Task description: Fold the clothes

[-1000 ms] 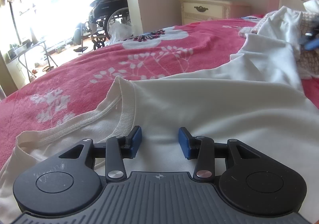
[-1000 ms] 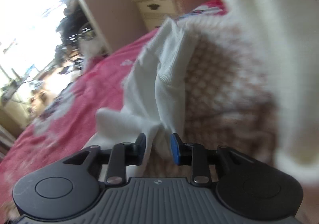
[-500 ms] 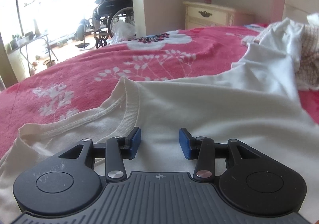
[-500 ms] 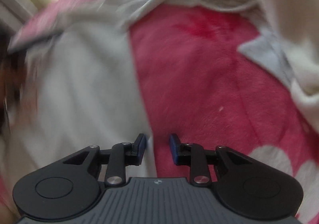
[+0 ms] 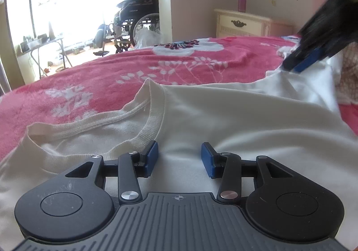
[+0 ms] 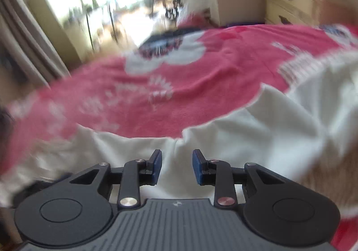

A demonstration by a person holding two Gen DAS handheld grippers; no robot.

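A: What is seen, beginning with the largest thing?

B: A pink floral blanket [image 5: 179, 72] is spread across the bed. Upon it a white T-shirt [image 5: 235, 121] is laid out flat, its ribbed collar [image 5: 154, 117] turned toward the left side of the left wrist view. The same shirt [image 6: 257, 139] is shown, blurred, in the right wrist view.

A: And behind the bed?

B: A wheelchair [image 5: 134, 25] is parked by the bright window, and a cream nightstand [image 5: 243, 24] is set against the wall, with a small purple object [image 5: 242, 2] placed on top. A knitted beige garment [image 5: 349, 76] is glimpsed at the right edge, beside the shirt.

A: How are the tongs held?

B: The left gripper [image 5: 179, 159] is released, its blue pads spread apart over the cloth just right of the collar; nothing is grasped. The right gripper [image 6: 177, 167] is likewise parted above the shirt's far portion, nothing being pinched between the pads. In the left view it [image 5: 302, 62] is seen blurred, lowered onto the shirt's far sleeve area.
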